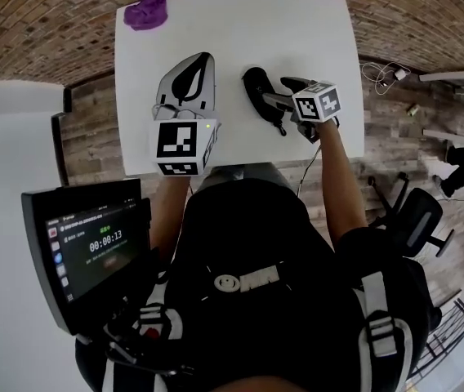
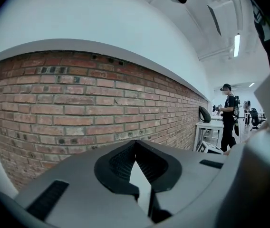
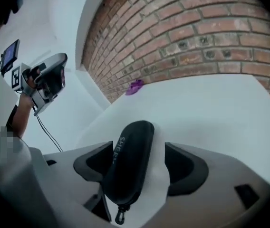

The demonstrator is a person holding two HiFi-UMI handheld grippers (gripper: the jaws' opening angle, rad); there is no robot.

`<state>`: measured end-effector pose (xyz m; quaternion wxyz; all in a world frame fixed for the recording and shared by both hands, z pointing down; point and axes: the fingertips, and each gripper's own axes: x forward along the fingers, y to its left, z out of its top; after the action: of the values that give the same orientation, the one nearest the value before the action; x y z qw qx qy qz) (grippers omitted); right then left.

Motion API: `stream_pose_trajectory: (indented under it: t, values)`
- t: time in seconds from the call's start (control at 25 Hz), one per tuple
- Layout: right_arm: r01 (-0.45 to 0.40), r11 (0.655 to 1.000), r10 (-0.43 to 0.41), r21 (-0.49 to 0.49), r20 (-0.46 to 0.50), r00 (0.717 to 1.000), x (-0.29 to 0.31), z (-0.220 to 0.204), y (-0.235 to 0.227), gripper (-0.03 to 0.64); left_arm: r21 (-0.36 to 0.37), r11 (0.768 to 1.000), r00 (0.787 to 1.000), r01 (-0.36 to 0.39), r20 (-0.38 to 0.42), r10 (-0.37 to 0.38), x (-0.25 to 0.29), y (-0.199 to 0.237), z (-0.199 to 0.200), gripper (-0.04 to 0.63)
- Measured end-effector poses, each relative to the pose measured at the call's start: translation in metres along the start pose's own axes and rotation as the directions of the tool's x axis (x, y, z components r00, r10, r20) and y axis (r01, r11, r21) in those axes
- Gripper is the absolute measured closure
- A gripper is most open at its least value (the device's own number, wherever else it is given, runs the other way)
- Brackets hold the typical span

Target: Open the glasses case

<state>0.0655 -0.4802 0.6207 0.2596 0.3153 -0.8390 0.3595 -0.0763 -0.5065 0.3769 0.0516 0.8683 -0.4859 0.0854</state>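
Left gripper (image 2: 136,145): forearm low over near edge of table (image 1: 297,31), pointing about 1 o'clock, nearly level. Jaws clenched together, nothing between.

Case (image 3: 128,165): flat near table centre, at 3 o'clock from left gripper.

Right gripper (image 3: 136,148): arm extended, tilted down, coming in from 4 o'clock. Jaws spread, straddling case. Right pad clear of it; contact at left pad unclear.

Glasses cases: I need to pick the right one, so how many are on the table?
1. The black glasses case lies on the white table, between the open right gripper's jaws. The left gripper hides some table.
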Motion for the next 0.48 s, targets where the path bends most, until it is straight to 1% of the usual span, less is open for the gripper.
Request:
stream_pose_trajectory:
  t: [0.04,0.08,0.12,0.16,0.24,0.36,0.48]
  values:
    - [-0.028,0.999,0.029,0.023,-0.031,0.999,0.008,-0.006,-0.002,0.294,-0.005,1.000,1.000,-0.008,-0.003,0.008,0.002,0.002,0.000,0.591]
    - [-0.060,0.997,0.063,0.050,-0.054,0.997,0.014,-0.010,-0.002,0.256,-0.008,1.000,1.000,-0.015,-0.006,0.015,0.003,0.003,0.000,0.591]
    - [-0.096,0.993,0.101,0.072,-0.075,0.992,0.019,-0.012,0.002,0.256,-0.009,1.000,1.000,-0.021,-0.009,0.021,0.003,0.005,0.000,0.591]
    - [-0.128,0.989,0.136,0.078,-0.098,0.986,0.023,-0.013,0.008,0.256,-0.008,1.000,1.000,-0.026,-0.013,0.026,0.004,0.007,-0.001,0.591]
    - [-0.170,0.985,0.174,0.040,-0.149,0.973,0.032,-0.010,0.021,0.256,-0.010,0.999,0.999,-0.044,-0.021,0.044,0.005,0.014,-0.001,0.591]
    - [-0.163,0.986,0.152,-0.036,-0.217,0.964,0.047,-0.006,0.031,0.256,-0.025,0.997,0.997,-0.073,-0.031,0.072,0.009,0.024,-0.003,0.591]
    - [-0.134,0.990,0.117,-0.049,-0.266,0.957,0.054,-0.011,0.028,0.258,-0.021,0.996,0.995,-0.092,-0.028,0.091,0.010,0.023,-0.002,0.591]
